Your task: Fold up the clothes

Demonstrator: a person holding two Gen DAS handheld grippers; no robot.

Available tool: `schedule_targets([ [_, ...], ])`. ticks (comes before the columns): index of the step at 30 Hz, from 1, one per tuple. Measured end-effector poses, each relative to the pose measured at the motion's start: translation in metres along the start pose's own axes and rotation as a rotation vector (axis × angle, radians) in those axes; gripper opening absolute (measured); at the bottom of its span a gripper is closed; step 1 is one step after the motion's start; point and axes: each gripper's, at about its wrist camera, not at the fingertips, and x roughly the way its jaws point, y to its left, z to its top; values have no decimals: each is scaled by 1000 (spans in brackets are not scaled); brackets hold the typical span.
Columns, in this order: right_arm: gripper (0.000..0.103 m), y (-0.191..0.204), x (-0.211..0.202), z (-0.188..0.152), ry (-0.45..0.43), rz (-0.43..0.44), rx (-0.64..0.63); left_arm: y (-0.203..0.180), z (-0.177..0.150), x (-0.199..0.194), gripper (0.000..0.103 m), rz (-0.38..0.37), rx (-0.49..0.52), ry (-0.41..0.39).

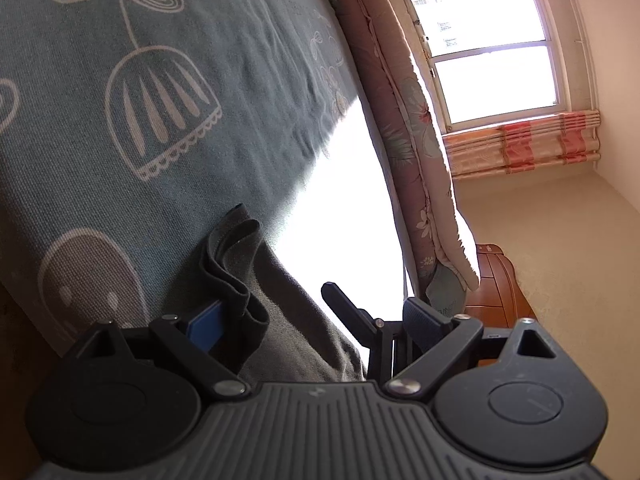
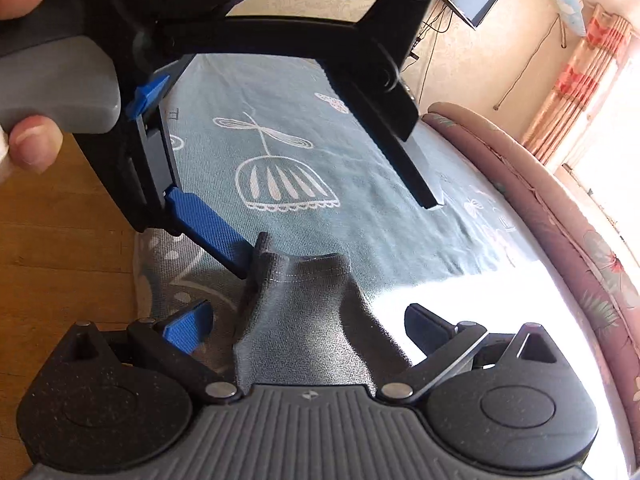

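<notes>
A dark grey garment lies bunched on the teal patterned bedspread, right in front of both grippers. My left gripper is wide open, its jaws on either side of the garment's folded hem. In the right wrist view the garment rises in a hump between the open jaws of my right gripper. The left gripper also shows there from above, open, its blue pad touching the garment's edge. A hand holds its grey handle.
A rolled floral quilt runs along the bed's far side. A window with striped curtains throws a bright sun patch on the bed. Wooden floor lies to the left and a wooden headboard beyond.
</notes>
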Motion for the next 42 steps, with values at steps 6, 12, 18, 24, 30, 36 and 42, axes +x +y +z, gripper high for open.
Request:
schedule_targets([
  [6, 103, 0, 4, -1, 34, -157, -19, -4, -6, -2, 93, 53, 47, -7],
  [12, 103, -8, 2, -4, 24, -167, 19, 3, -9, 11, 93, 87, 42, 12],
  [18, 103, -14, -3, -13, 42, -94, 55, -3, -11, 26, 96, 115, 115, 2],
  [24, 103, -32, -38, -42, 50, -20, 88, -5, -19, 23, 97, 116, 189, -27],
  [30, 103, -51, -66, -65, 54, -11, 159, -9, -30, 19, 94, 142, 289, -53],
  [36, 103, -72, -88, -88, 50, -17, 340, -11, -34, 14, 73, 194, 384, -71],
  [42, 103, -81, -91, -94, 33, 16, 434, -14, -42, 10, 57, 262, 462, -100],
])
